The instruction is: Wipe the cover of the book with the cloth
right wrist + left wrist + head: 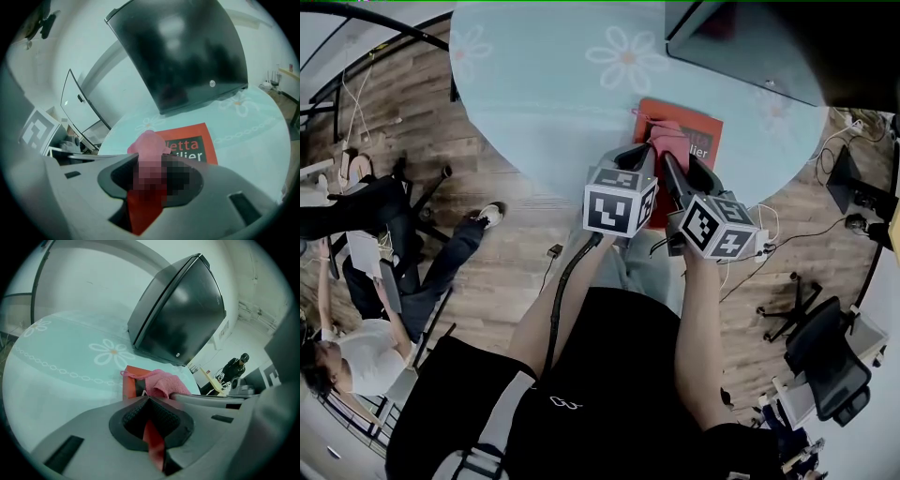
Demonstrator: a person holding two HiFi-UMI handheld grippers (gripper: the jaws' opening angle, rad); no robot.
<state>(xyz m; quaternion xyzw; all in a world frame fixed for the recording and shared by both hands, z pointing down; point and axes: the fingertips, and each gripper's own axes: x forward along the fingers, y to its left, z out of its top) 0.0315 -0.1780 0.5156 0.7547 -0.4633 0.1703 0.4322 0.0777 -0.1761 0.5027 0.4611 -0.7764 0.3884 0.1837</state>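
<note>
Head view, item list – round pale-blue surface (534,103) printed with white daisies, over wood-plank floor (506,272)

1. Red rectangular book with a dark panel and white lettering (684,114): lies flat, cover up, near the surface's edge closest to the person. In the right gripper view the book (190,145) runs forward from the jaws; in the left gripper view only its far corner (131,380) shows.

2. Pink crumpled cloth (668,139): bunched on the book's cover, touching it. It also appears in the left gripper view (161,383) and the right gripper view (149,143).

3. Right gripper (682,161): clenched on the pink cloth, which rises out of the jaw opening (152,180). The cloth end sits over the cover.

4. Left gripper (637,161): just beside the right one, at the book's left edge. Its jaws (149,420) are drawn almost together, with a thin red strip of the book between the dark pads – read as clamped on the book's edge.

5. Large black slab-shaped object (741,37): on the far side of the surface, beyond the book and apart from it. It looks tilted in both gripper views (183,310) (183,51).

6. Dark office chairs (825,366): on the floor at right
</note>
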